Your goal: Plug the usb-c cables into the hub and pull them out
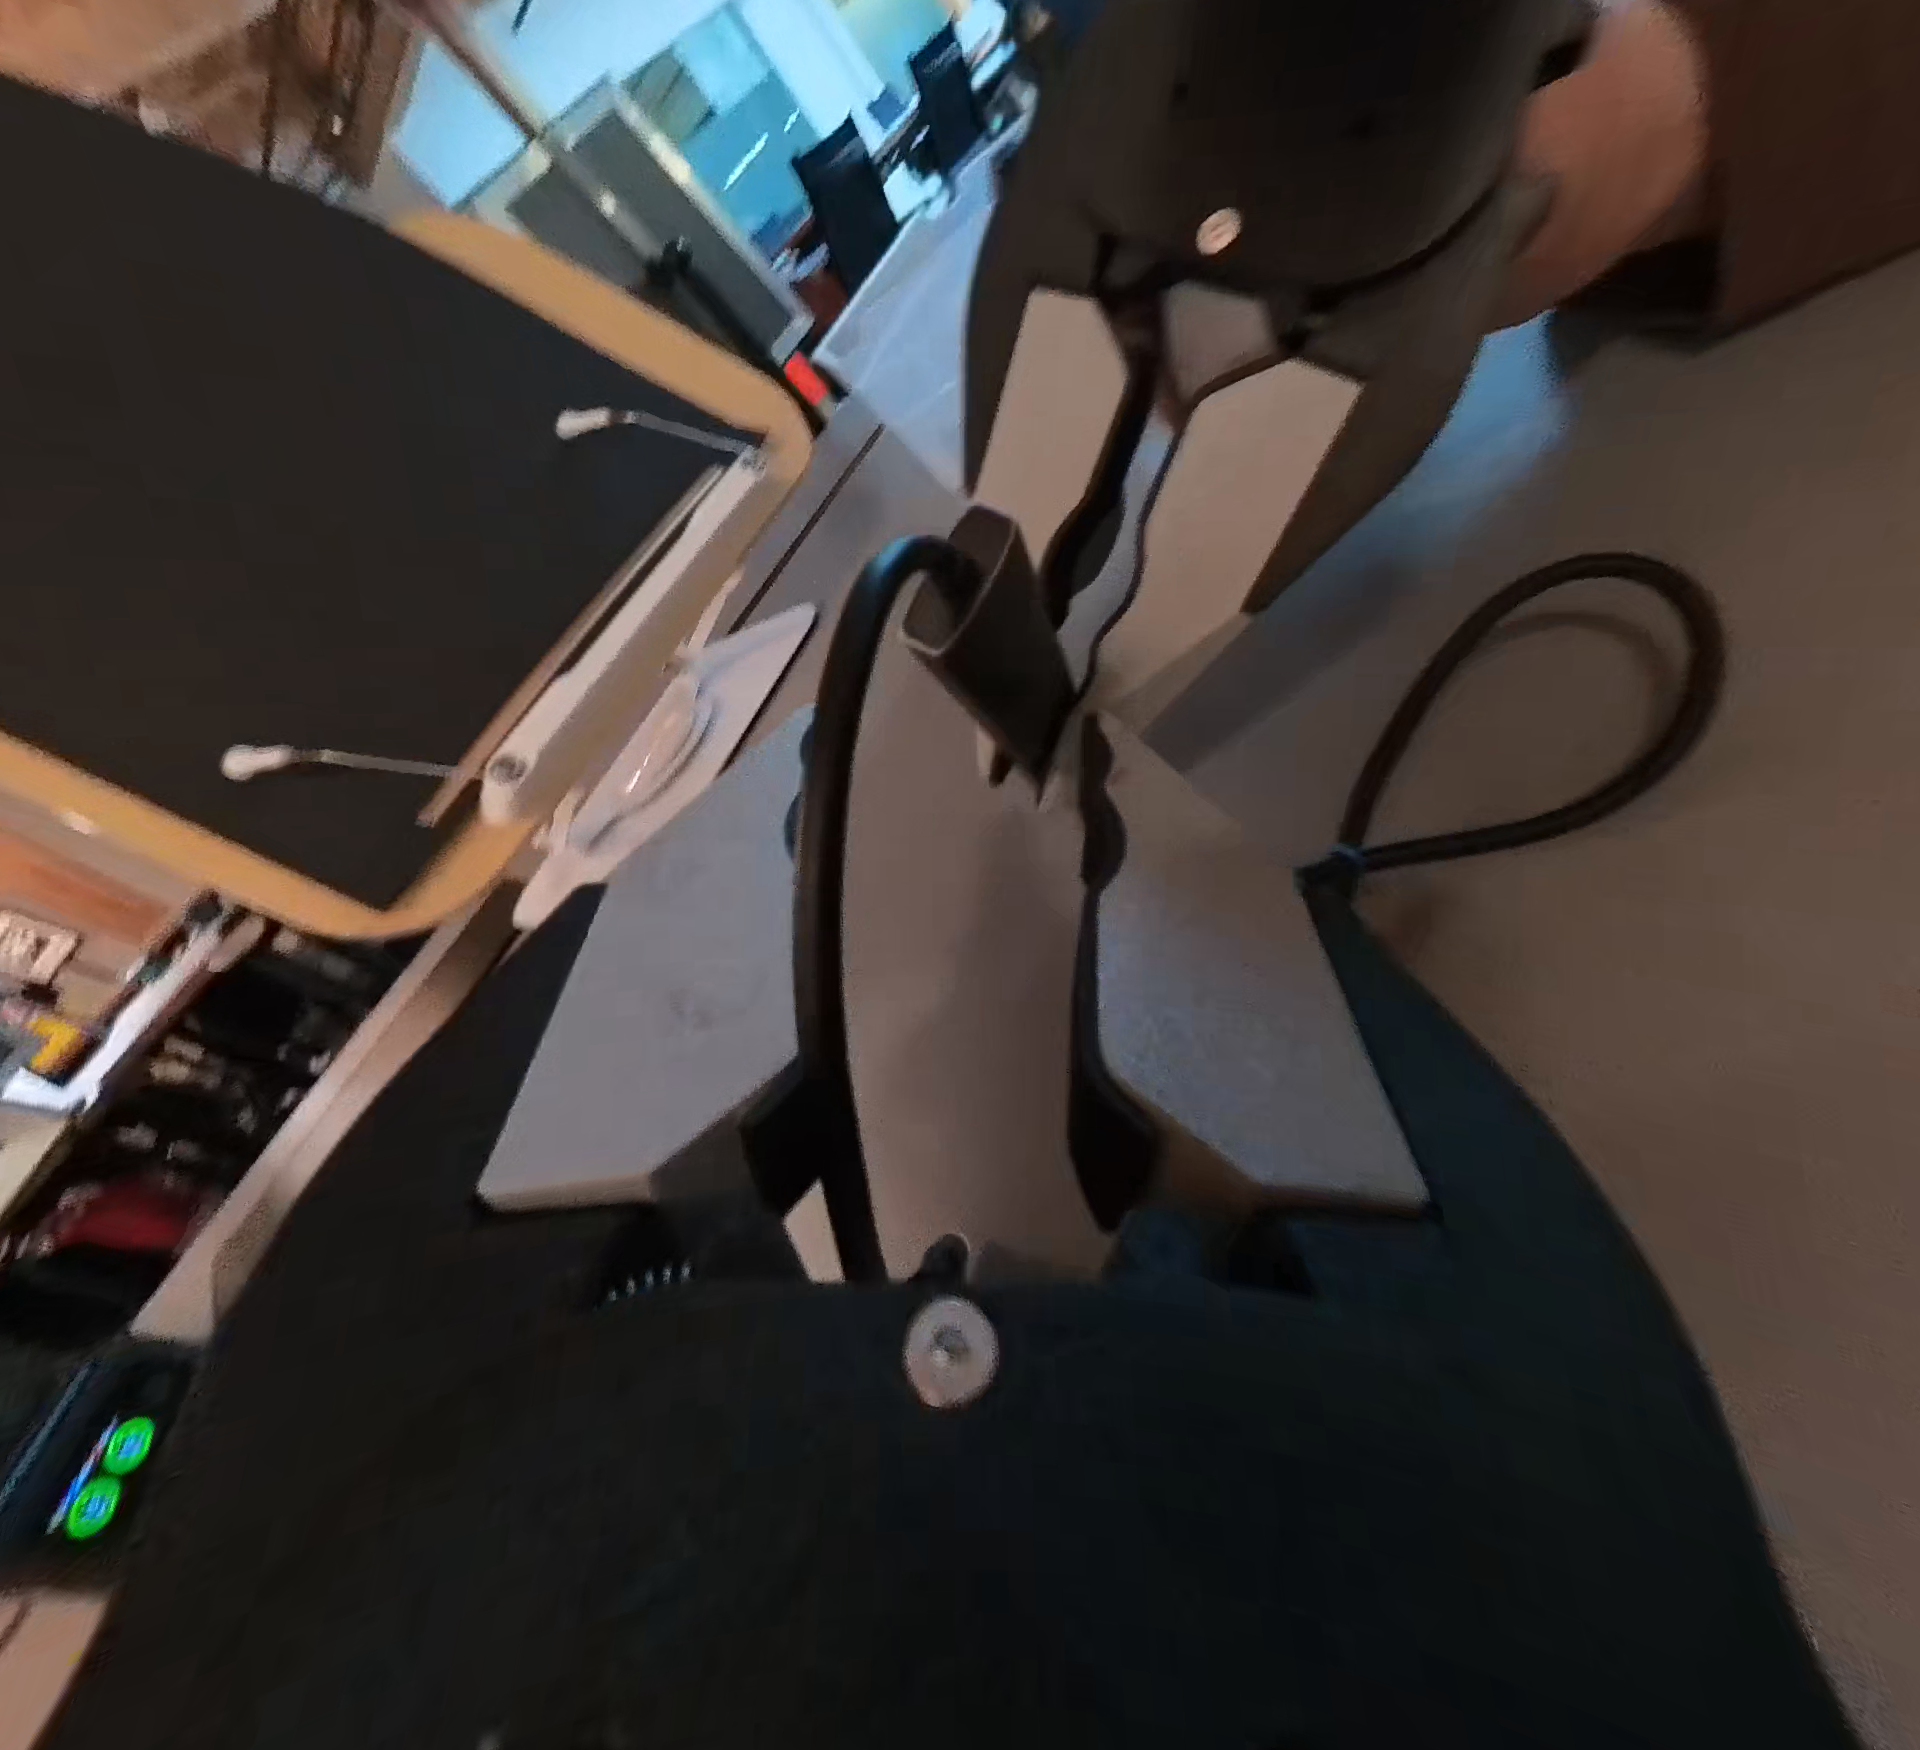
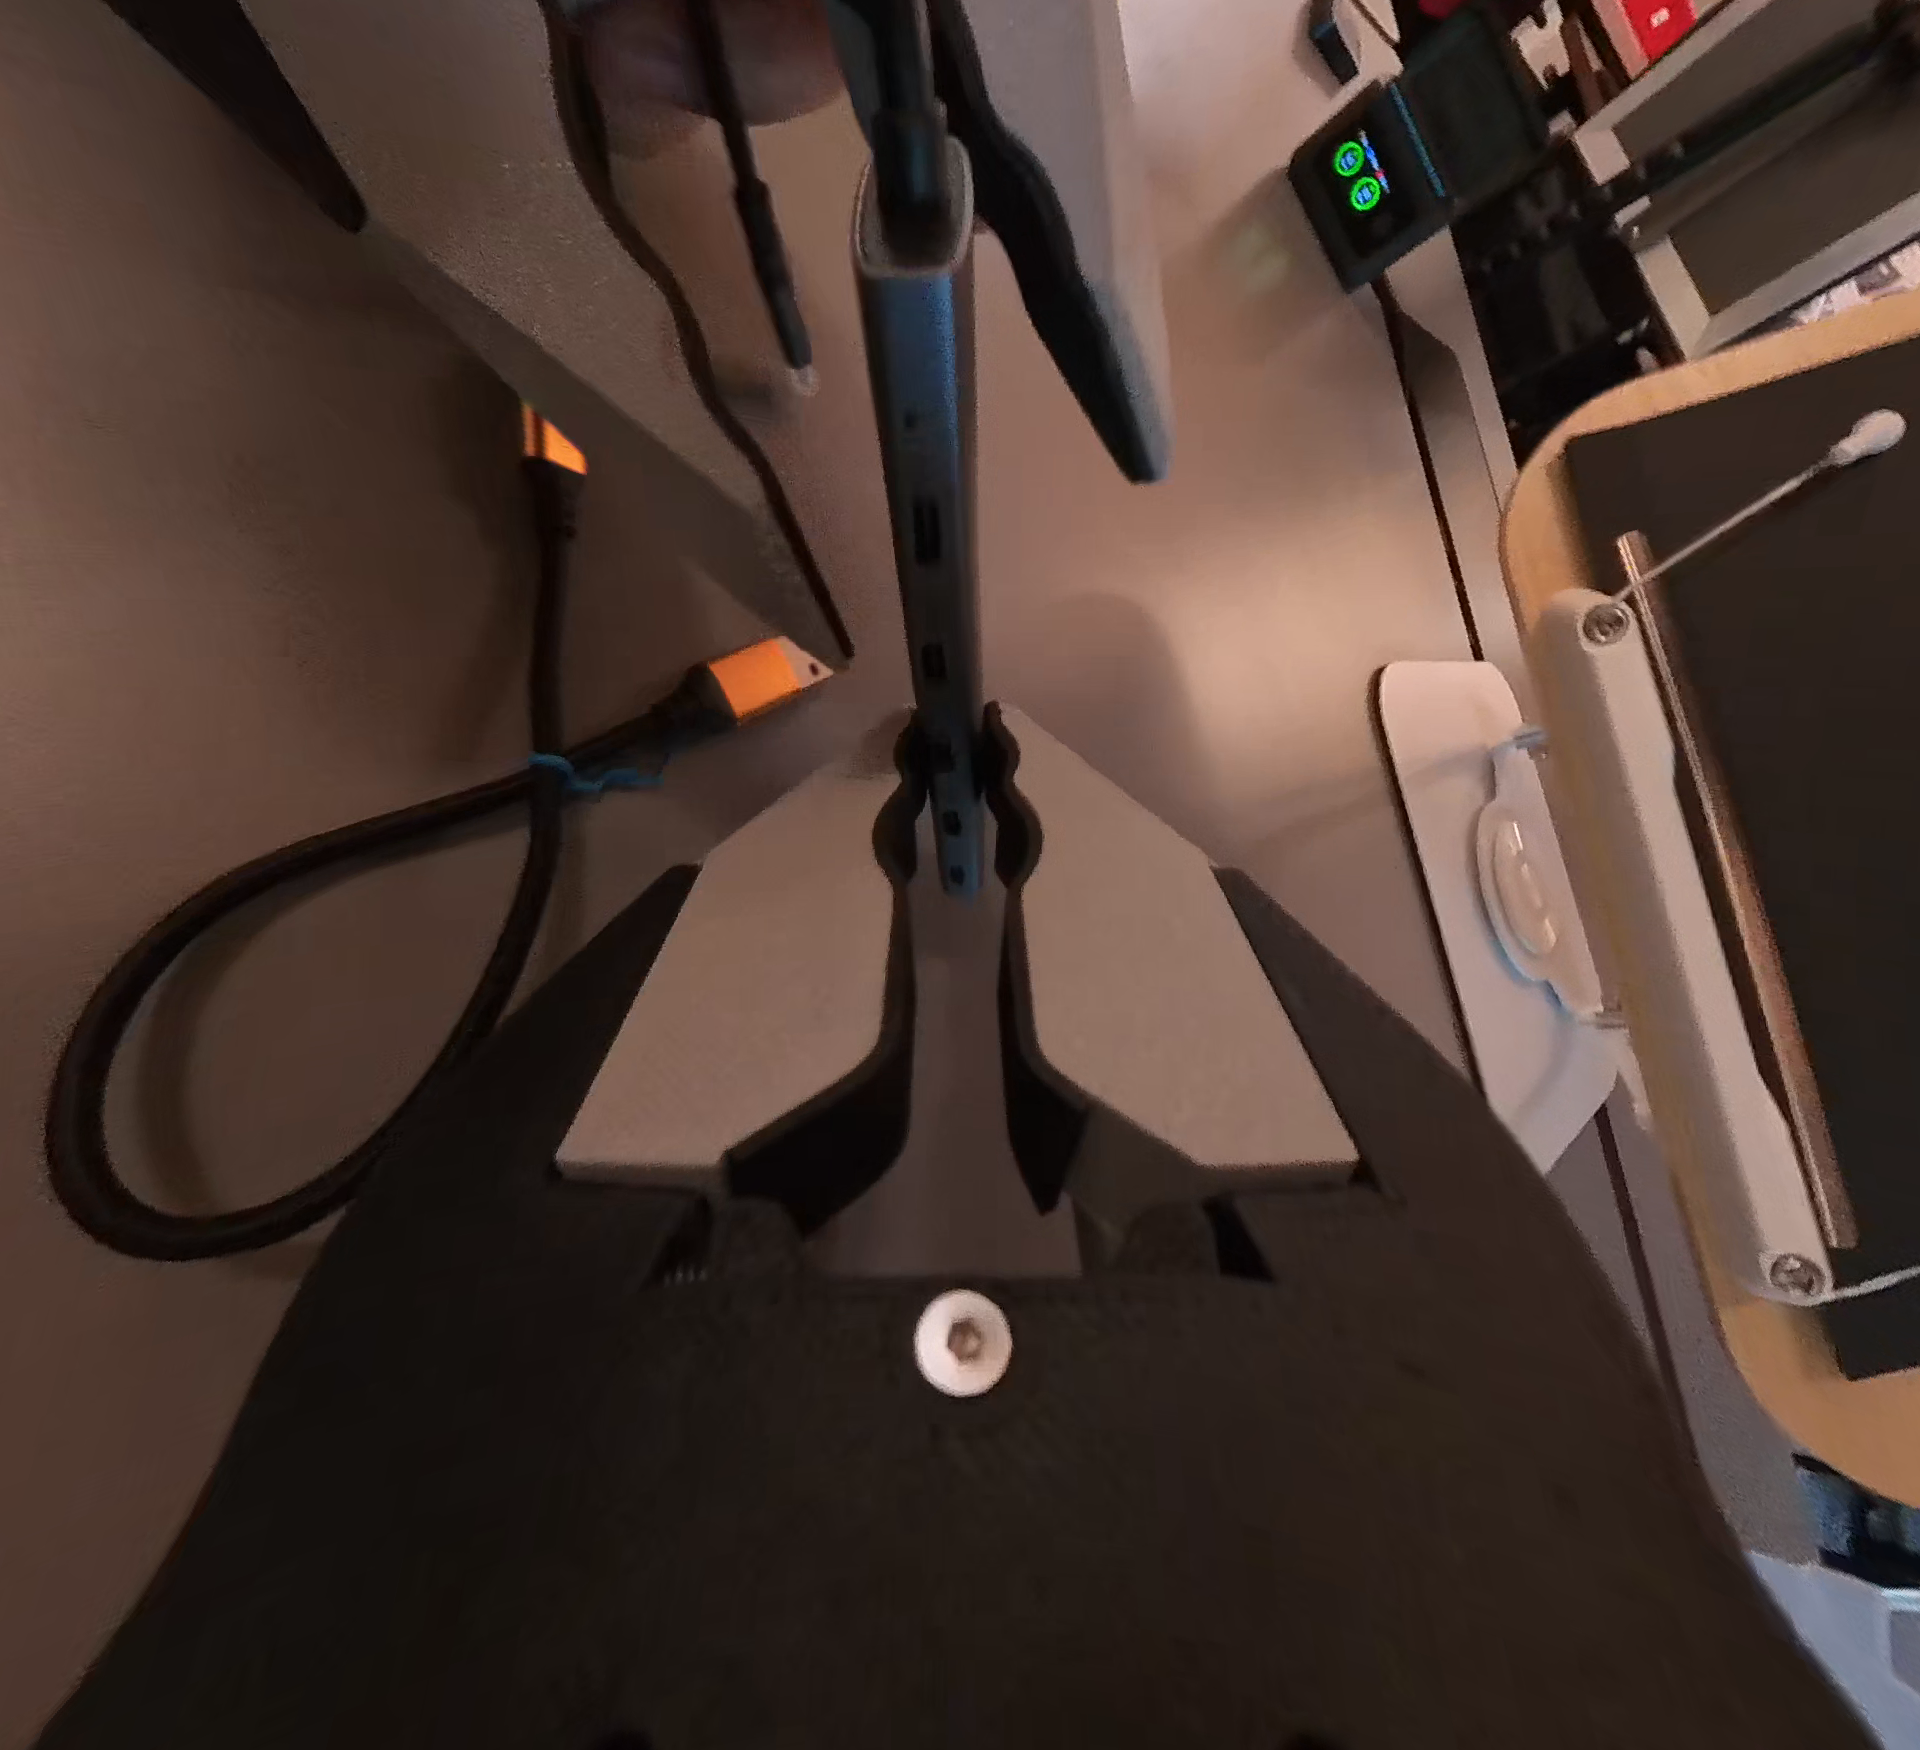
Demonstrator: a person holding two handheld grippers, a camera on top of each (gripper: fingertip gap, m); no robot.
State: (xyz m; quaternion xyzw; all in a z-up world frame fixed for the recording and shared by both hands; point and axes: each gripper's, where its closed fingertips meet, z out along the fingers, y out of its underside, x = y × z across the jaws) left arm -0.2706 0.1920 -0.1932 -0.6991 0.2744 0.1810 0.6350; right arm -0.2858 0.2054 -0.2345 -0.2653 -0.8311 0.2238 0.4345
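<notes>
right gripper (image 2: 951, 801) jaws pinching hub (image 2: 930, 495) end, frame centre | left gripper (image 1: 940, 817) jaws spread, straddling hub's far end | orange-tipped cable (image 2: 748, 677) lying on surface (image 2: 260, 557), left

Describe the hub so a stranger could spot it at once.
On the beige table, find the right gripper, shut. Clamped between its fingertips is the hub: a slim grey bar with small ports along its edge, unlike the orange-tipped black cable looped beside it.

no legible writing, small screen (image 2: 1369, 188) shows only green rings
</notes>
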